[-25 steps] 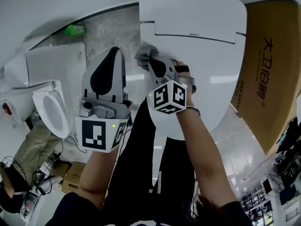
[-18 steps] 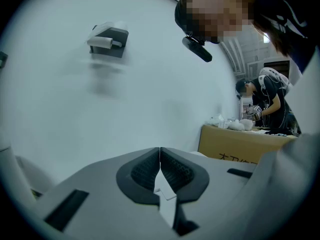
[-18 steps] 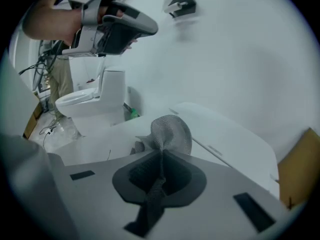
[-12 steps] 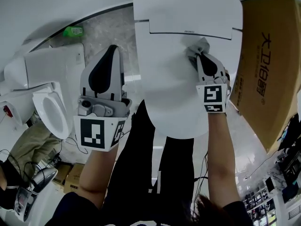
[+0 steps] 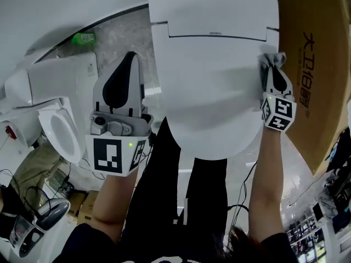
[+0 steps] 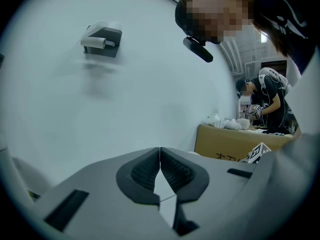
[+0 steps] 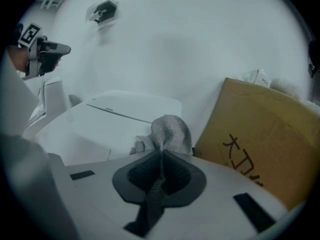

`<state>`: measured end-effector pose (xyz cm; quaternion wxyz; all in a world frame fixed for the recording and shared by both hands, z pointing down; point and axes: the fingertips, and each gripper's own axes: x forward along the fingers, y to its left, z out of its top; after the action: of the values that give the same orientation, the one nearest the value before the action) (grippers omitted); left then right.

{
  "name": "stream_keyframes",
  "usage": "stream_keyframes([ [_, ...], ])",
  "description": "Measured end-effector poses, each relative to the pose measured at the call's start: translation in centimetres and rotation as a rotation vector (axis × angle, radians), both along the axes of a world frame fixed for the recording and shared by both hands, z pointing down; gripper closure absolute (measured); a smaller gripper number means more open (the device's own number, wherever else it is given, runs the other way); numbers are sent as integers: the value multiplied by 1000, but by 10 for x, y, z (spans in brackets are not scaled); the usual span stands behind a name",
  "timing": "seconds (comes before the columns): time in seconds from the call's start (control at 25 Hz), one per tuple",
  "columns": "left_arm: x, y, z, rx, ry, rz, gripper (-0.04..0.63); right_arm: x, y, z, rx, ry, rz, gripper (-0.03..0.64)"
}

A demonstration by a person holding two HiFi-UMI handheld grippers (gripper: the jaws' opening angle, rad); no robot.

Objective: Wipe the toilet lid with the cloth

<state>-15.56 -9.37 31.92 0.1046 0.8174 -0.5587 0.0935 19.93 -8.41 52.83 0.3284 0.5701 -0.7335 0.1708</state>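
The white toilet lid [image 5: 211, 86] lies closed in the upper middle of the head view. My right gripper [image 5: 272, 70] sits at the lid's right edge, shut on a grey cloth [image 5: 272, 61] that bunches out past its tips onto the lid. In the right gripper view the cloth [image 7: 169, 132] is pinched between the jaws, with the lid [image 7: 107, 121] just beyond. My left gripper [image 5: 130, 59] hangs left of the toilet, off the lid, its jaws closed with nothing between them; the left gripper [image 6: 160, 156] faces a bare white wall.
A large brown cardboard box [image 5: 315, 75] stands right against the toilet's right side. A second white toilet [image 5: 52, 100] with an open seat sits at the left. A green bottle [image 5: 85, 37] lies by the back wall. Another person [image 6: 267, 96] works in the background.
My right gripper has swept the cloth across the lid from its upper left edge to its right edge. The left gripper has stayed where it was.
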Motion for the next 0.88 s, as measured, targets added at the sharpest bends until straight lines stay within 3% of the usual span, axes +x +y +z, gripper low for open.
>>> stream_keyframes([
  [0.12, 0, 0, -1, 5, 2, -1, 574, -4, 8, 0, 7, -13, 47, 584],
  [0.2, -2, 0, -3, 6, 5, -8, 574, -17, 14, -1, 5, 2, 25, 584],
  [0.64, -12, 4, -1, 8, 5, -28, 574, -168, 33, -4, -8, 4, -266, 584],
  [0.88, -18, 6, -1, 3, -6, -41, 574, -272, 56, -6, -19, -6, -499, 584],
])
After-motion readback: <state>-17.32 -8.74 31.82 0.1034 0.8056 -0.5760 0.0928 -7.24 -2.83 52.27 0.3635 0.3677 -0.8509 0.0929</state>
